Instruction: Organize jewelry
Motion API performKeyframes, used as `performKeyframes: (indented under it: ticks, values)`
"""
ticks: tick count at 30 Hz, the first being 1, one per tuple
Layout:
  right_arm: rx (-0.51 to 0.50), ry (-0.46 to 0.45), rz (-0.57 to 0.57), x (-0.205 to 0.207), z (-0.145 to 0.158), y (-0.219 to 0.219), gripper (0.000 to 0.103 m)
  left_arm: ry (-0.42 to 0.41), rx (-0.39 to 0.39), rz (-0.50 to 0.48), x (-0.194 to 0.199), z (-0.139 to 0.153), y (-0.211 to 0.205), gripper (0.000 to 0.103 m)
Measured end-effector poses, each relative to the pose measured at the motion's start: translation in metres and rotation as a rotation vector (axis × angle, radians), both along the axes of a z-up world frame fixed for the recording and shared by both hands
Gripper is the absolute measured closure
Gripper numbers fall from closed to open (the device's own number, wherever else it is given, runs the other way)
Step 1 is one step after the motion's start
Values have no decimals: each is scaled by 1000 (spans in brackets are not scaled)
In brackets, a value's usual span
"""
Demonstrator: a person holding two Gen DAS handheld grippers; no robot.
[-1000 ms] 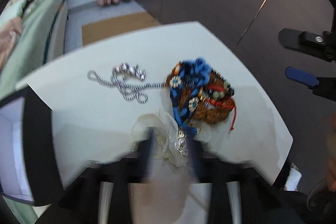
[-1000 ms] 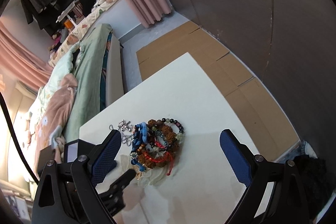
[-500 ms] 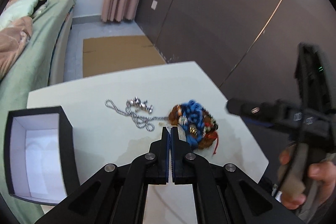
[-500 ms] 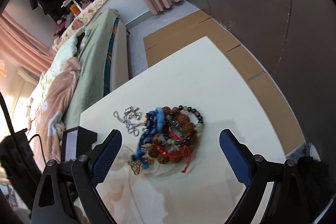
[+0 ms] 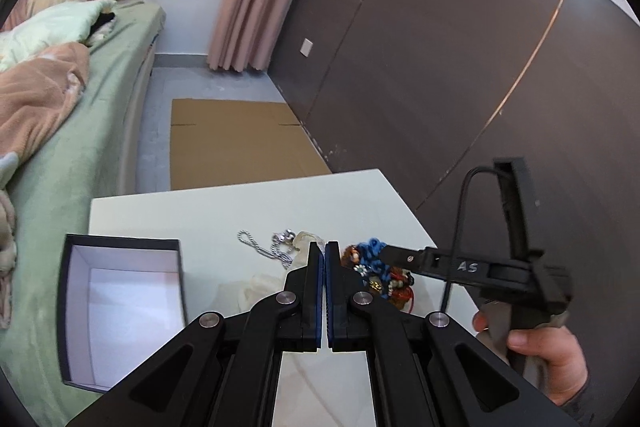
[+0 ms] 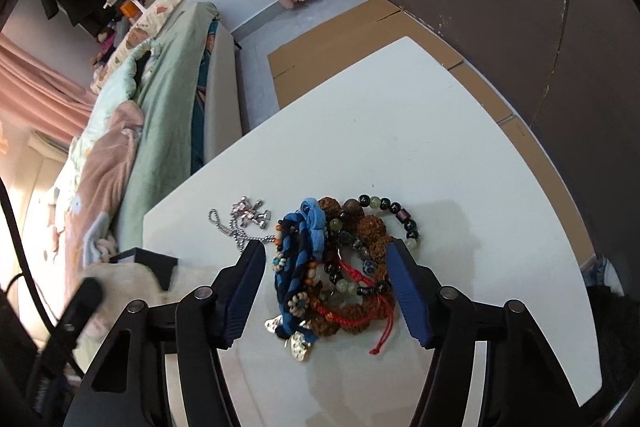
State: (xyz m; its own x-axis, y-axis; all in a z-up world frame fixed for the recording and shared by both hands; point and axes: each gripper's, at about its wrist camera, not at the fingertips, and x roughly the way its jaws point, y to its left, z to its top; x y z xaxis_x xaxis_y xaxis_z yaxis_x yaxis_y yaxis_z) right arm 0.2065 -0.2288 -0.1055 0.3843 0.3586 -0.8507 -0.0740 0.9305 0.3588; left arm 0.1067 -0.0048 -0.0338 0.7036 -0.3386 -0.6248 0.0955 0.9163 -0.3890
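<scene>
A pile of bracelets (image 6: 340, 263) lies on the white table (image 6: 440, 155): blue braided cord, brown beads, dark beads, red string. A silver chain (image 6: 244, 223) lies to its left. My right gripper (image 6: 326, 247) is open, with its fingers on either side of the pile, low over it. My left gripper (image 5: 323, 247) is shut, raised above the table; a sheer white pouch (image 5: 260, 287) hangs below it, and whether it is gripped is unclear. The pile (image 5: 376, 271) and chain (image 5: 264, 247) also show in the left wrist view, partly hidden by the right gripper (image 5: 400, 253).
An open black box with a white lining (image 5: 116, 307) stands at the table's left edge. A bed with green and pink bedding (image 5: 60, 99) runs along the left. Flat cardboard (image 5: 236, 143) lies on the floor beyond the table. A dark wall panel stands on the right.
My left gripper closed and lifted away from the pouch area, bringing the black box into view. My right gripper descended and now straddles the bracelet pile.
</scene>
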Motion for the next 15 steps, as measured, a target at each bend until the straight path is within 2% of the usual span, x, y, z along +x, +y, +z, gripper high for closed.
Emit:
performKeyframes:
  ticks: [1,3,4,5,10,15]
  values:
    - [-7,3,-2,2,-2,2,41,-1,-2,5,0,1,2,103]
    - [-11,8,2,4,-5,4,55,-6,-5,17,-2,3,7,103]
    - [-8,12,4,5,-6,5,75,-8,-4,22,-3,3,9,103]
    - [0,19,5,5,-7,4,91,-11,-4,28,-4,4,10,103]
    - [44,-24,-11,-5,3,-2,93,-32,-6,57,-12,10,21,103]
    - [143,-81,6,-15,17,4,94,-61,-23,99,-25,19,39,103]
